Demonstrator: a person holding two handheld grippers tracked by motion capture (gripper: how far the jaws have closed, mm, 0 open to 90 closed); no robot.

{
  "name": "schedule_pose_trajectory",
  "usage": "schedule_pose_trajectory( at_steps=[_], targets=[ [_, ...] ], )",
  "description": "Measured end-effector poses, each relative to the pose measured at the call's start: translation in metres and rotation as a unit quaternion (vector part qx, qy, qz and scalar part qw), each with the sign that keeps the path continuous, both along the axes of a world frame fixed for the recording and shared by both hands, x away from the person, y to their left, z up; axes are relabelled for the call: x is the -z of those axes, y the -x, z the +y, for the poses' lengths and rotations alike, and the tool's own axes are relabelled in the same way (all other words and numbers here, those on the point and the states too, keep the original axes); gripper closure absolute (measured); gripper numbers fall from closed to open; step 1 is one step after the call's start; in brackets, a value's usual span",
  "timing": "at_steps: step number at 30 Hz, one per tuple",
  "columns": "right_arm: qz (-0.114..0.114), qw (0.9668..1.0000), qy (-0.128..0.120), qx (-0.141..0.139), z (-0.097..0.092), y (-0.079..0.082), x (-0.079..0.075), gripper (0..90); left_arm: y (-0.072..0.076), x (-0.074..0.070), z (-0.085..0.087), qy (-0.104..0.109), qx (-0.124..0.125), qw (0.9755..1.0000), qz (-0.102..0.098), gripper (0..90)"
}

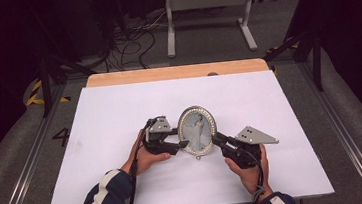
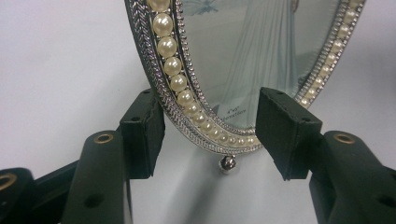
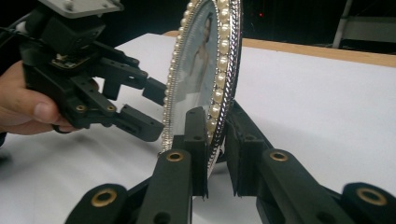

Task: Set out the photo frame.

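Oval picture frame (image 1: 196, 129) stands upright near the middle of the white table (image 1: 120, 113), a bit toward the person's side. It acts as the only container here: behind its glass sits a picture of a figure in a long pale dress (image 2: 261, 51), with small print at the bottom edge. Rim is silver with a ring of pearl beads (image 2: 173, 66), and a small silver ball foot (image 2: 228, 163) sits at the bottom, just above the table.

Right gripper (image 3: 215, 154) is clamped on the frame's lower right edge, one pad on the glass side, the other behind, the beaded rim pinched between them. In the high view it comes in from the right (image 1: 219, 139), held by the right hand (image 1: 250, 171).

Left gripper (image 2: 210, 135) has its jaws apart, straddling the frame's lower end; one pad (image 2: 142, 133) looks to be against the rim, the other pad (image 2: 285, 130) stands clear in front of the glass. Not gripping. In the high view it sits at the frame's left side (image 1: 180, 138), in the left hand (image 1: 146, 158). The right gripper view shows it too, jaws either side of the frame's edge (image 3: 147, 105).

Wooden board edge (image 1: 176, 72) shows along the table's far side.
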State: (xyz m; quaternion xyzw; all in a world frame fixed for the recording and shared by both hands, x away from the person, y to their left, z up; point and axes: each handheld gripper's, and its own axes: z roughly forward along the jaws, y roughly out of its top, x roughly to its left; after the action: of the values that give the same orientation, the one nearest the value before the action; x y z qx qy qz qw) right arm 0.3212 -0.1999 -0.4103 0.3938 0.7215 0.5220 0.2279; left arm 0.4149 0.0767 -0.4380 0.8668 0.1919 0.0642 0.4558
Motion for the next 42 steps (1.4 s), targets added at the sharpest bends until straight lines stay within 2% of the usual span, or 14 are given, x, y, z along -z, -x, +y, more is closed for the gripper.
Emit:
schedule_pose_trajectory(
  at_steps=[4, 7, 8, 10, 14, 17, 24, 30, 35, 38, 42],
  targets=[
    [0.004, 1.0, -0.003, 0.002, -0.001, -0.002, 0.0, 78.9, 0.002, -0.002, 0.001, -0.003, 0.001, 1.0, -0.005, 44.2],
    [0.0, 1.0, 0.004, 0.0, 0.0, -0.002, -0.001, 78.8, 0.001, -0.005, 0.0, 0.016, -0.006, 0.9998, -0.009, 38.6],
    [-0.002, 1.0, 0.006, 0.0, 0.001, -0.002, -0.001, 78.7, 0.0, -0.007, -0.001, 0.028, -0.01, 0.9995, -0.007, 38.6],
    [-0.001, 1.0, 0.007, 0.0, 0.002, -0.003, -0.001, 78.7, -0.001, -0.009, -0.001, 0.034, -0.015, 0.9993, -0.009, 39.0],
    [0.0, 1.0, 0.007, -0.002, 0.001, -0.004, -0.002, 78.6, -0.002, -0.01, 0.003, 0.03, -0.028, 0.9991, -0.01, 50.2],
    [0.005, 1.0, 0.006, 0.003, 0.001, -0.007, -0.001, 78.0, 0.001, -0.012, 0.007, 0.026, -0.026, 0.9992, -0.015, 57.4],
    [0.006, 0.9999, 0.009, 0.006, 0.004, -0.014, -0.001, 77.4, 0.007, -0.015, 0.012, 0.007, -0.032, 0.9991, -0.025, 65.6],
    [0.008, 0.9999, 0.013, 0.001, 0.007, -0.019, -0.002, 76.7, 0.015, -0.014, 0.017, -0.005, -0.038, 0.9988, -0.03, 66.7],
    [0.007, 0.9998, 0.016, 0.0, 0.008, -0.022, -0.002, 76.3, 0.018, -0.013, 0.019, -0.005, -0.041, 0.9987, -0.03, 67.0],
    [0.008, 0.9998, 0.016, 0.0, 0.009, -0.024, -0.002, 76.1, 0.021, -0.012, 0.019, -0.015, -0.041, 0.9984, -0.036, 67.1],
    [0.008, 0.9998, 0.018, 0.0, 0.011, -0.025, -0.002, 75.8, 0.024, -0.011, 0.021, -0.015, -0.042, 0.9984, -0.035, 67.1]
  ],
)
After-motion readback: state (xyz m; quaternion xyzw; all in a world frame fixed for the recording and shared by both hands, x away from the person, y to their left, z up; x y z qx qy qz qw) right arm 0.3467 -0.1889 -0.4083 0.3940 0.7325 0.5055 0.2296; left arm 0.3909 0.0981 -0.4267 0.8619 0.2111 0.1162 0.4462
